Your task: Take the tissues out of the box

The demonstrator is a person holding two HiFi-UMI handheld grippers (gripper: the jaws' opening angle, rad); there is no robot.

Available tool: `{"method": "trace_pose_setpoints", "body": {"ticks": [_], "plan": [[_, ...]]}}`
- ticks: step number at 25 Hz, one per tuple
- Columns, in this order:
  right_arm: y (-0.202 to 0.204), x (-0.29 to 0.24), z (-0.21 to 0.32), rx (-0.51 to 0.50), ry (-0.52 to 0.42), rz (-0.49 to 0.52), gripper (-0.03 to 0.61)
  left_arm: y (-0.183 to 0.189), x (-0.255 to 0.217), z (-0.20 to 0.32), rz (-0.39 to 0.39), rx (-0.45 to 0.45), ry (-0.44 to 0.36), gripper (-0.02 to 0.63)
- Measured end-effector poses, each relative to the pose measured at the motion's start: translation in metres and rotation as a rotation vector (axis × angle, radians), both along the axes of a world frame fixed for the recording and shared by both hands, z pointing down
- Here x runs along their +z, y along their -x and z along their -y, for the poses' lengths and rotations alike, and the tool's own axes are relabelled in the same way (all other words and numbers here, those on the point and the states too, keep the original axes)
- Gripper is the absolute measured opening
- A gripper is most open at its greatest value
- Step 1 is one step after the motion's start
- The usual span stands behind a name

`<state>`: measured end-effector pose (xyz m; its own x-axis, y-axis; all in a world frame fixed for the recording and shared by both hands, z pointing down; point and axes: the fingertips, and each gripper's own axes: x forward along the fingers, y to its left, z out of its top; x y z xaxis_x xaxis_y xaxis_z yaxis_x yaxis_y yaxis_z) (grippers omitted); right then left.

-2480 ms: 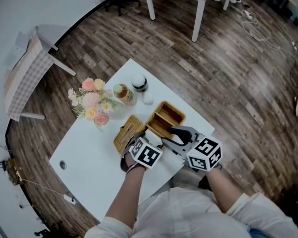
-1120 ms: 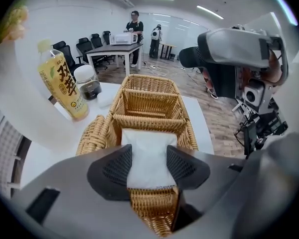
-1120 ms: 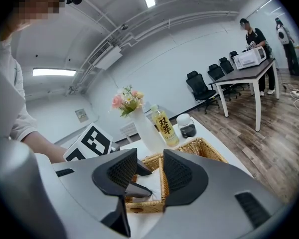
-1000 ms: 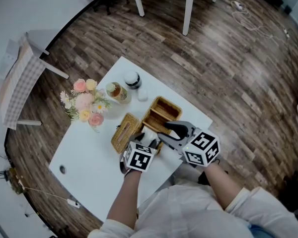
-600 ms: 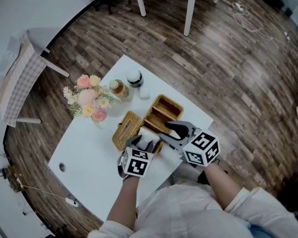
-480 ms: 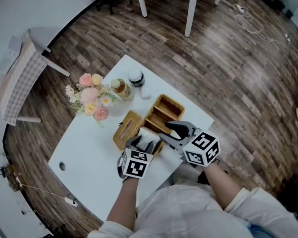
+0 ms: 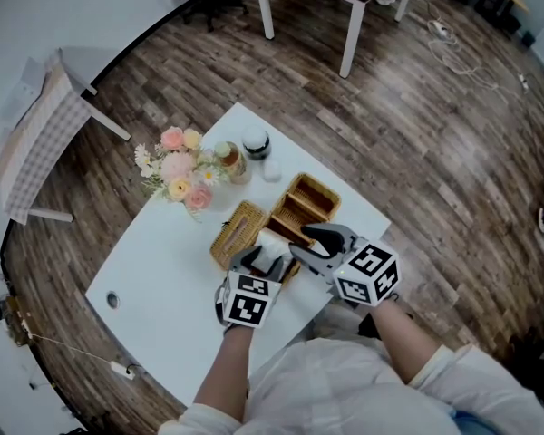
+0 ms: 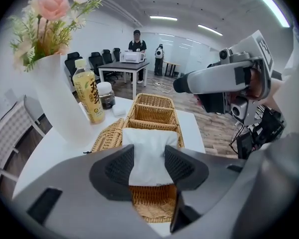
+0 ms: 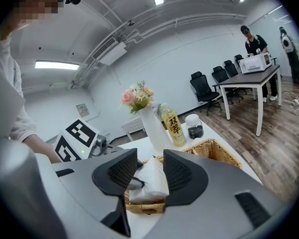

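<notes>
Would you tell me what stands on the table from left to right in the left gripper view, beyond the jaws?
White vase of flowers, yellow drink bottle, dark jar with a white lid, wicker basket.

White tissues (image 8: 148, 156), a tan woven basket (image 8: 152, 109), a white table (image 7: 159, 302), pink and yellow flowers (image 7: 178, 167).

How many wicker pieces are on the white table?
2. The open wicker box sits below the left claw, which grips a tissue pack. The wicker lid lies right beside the box, toward the flowers. None appears hidden.
</notes>
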<state>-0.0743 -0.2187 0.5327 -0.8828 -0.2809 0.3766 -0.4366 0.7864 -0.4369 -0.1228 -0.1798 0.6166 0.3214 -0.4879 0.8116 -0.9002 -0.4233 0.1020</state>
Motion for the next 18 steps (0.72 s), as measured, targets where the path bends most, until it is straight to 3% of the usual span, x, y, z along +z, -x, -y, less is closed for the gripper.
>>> {"method": "trace_pose_setpoints", "body": {"ticks": [5,18], "plan": [[0.0,-0.007,-0.006,0.003,-0.013,-0.007,0.181,0.001,-0.018,0.0,-0.044,-0.02,-0.057,0.192],[0.006,-0.047,-0.028,-0.004,-0.092,0.01,0.181,0.015,-0.093,-0.007,-0.187,-0.097,-0.3,0.189]]}}
